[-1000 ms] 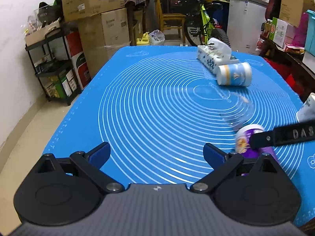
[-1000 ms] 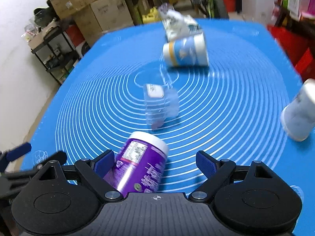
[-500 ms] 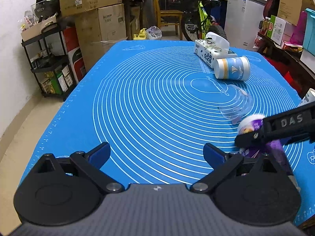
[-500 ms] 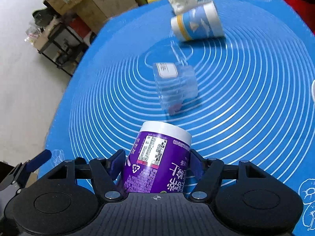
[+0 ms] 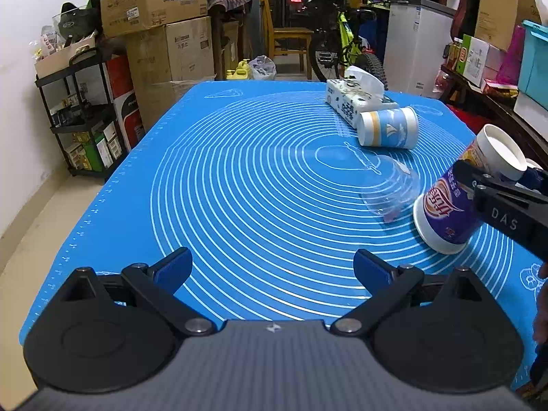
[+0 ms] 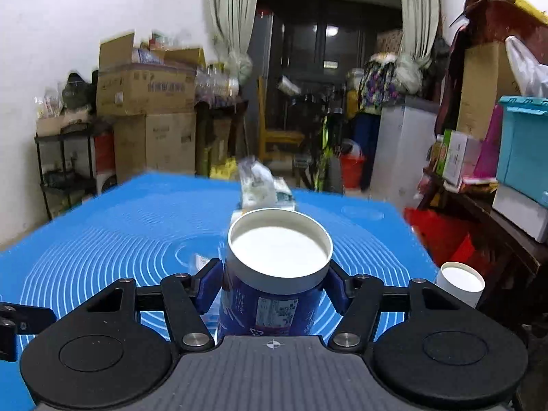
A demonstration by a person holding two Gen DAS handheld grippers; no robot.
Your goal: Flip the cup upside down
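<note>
My right gripper [image 6: 274, 284] is shut on a purple paper cup [image 6: 274, 294]. The cup's white base points up and its mouth points down. In the left wrist view the purple cup [image 5: 452, 205] tilts, its wide rim low over the blue mat [image 5: 239, 188] at the right, with the right gripper's fingers [image 5: 500, 191] around it. My left gripper [image 5: 272, 267] is open and empty above the mat's near edge.
A blue-and-white cup [image 5: 388, 132] lies on its side at the far right, next to a tissue pack [image 5: 356, 99]. A clear plastic cup [image 5: 392, 193] lies beside the purple cup. A white cup [image 6: 460, 282] stands base-up at the right edge. Boxes, shelves and a bicycle surround the table.
My right gripper closed on the purple cup, which was lying on the mat, lifted it and turned it so that its base now faces up. The left gripper stayed open.
</note>
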